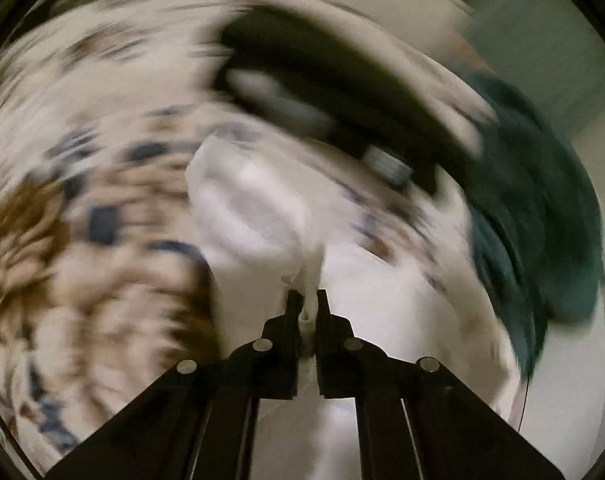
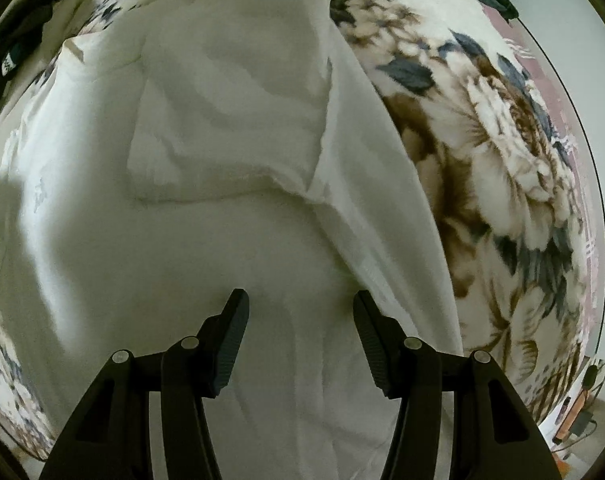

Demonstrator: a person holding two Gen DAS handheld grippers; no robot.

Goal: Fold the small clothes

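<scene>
Left gripper [image 1: 307, 300]: clamped on a pinch of white garment [image 1: 246, 208], view motion-blurred. Right gripper [image 2: 300, 308]: jaws spread wide, poised over white garment [image 2: 206, 128] spread on floral blanket [image 2: 502, 152].

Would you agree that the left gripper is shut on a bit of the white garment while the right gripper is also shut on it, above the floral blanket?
Not quite: the right gripper is open, its fingers apart over the white garment, as the right wrist view shows. The left gripper is indeed shut on white fabric, and the floral blanket lies beneath.
</scene>
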